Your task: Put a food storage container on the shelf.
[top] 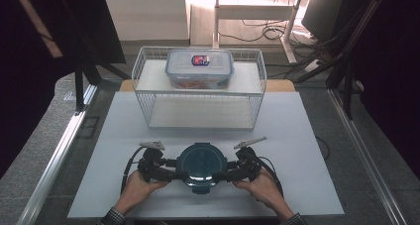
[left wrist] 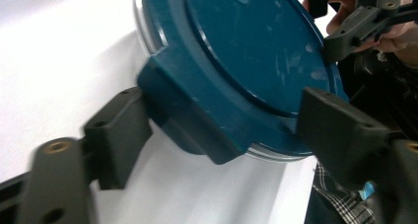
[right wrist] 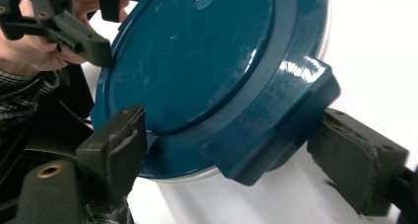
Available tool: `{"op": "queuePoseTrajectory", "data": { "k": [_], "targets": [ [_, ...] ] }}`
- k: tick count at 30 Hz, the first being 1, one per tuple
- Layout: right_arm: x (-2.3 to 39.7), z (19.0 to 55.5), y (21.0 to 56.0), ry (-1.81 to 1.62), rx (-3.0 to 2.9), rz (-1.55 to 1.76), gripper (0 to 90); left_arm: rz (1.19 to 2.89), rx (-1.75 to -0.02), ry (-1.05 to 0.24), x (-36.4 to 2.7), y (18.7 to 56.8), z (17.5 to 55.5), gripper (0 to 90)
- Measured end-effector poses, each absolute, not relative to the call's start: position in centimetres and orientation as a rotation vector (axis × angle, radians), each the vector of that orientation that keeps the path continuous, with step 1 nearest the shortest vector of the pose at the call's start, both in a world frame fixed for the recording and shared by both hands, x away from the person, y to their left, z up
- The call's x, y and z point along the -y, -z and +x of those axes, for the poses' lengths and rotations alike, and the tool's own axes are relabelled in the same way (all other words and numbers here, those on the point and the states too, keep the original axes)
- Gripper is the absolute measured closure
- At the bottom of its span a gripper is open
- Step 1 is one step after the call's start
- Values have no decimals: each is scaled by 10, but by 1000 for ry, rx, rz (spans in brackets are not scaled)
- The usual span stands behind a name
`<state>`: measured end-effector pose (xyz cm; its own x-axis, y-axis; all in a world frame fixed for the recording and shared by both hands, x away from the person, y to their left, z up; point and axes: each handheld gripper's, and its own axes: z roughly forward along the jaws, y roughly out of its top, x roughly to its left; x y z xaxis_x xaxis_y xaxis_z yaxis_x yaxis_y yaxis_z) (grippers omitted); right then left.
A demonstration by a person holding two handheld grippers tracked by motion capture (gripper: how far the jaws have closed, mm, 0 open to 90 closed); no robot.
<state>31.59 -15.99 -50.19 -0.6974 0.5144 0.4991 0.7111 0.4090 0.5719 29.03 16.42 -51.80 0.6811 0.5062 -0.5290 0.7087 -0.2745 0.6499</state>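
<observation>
i hold a hand-held gripper in each hand, one on either side of the round blue-lidded container point(top: 201, 166), which sits on the white sheet of the bench point(top: 307, 136) near its front edge, midway between the left and right edges. my left hand-held gripper point(top: 174, 174) comes at the container from the left. in the left gripper view its jaws straddle a clasp tab point(left wrist: 192, 120) of the lid; one pad touches the tab's side and the other lies against the lid's rim, so it is closed on the container. my right hand-held gripper point(top: 229, 174) comes from the right. in the right gripper view its jaws are spread around the opposite tab point(right wrist: 281, 130); one pad meets the rim, the other sits right at the tab, and i cannot tell whether it presses, so i cannot call that grip closed.

toward the back edge of the bench stands a white wire rack point(top: 257, 88), well apart from my container, and on its upper shelf rests a clear rectangular box point(top: 199, 69) with a grey lid.
</observation>
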Motion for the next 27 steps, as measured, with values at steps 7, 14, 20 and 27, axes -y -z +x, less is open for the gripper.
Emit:
{"op": "queuePoseTrajectory", "data": {
  "k": [7,14,20,27],
  "targets": [
    [172,307,493,1213,2406,-1051,382,1867,-952,302,-179,518,281,444],
    [184,299,489,1270,2276,-1107,534,1845,-965,273,-181,511,264,528],
    [187,294,489,1279,2214,-1176,558,1811,-992,236,-178,507,254,554],
    [188,292,485,1306,2233,-1196,567,1787,-1010,228,-176,505,255,573]
  ]
}}
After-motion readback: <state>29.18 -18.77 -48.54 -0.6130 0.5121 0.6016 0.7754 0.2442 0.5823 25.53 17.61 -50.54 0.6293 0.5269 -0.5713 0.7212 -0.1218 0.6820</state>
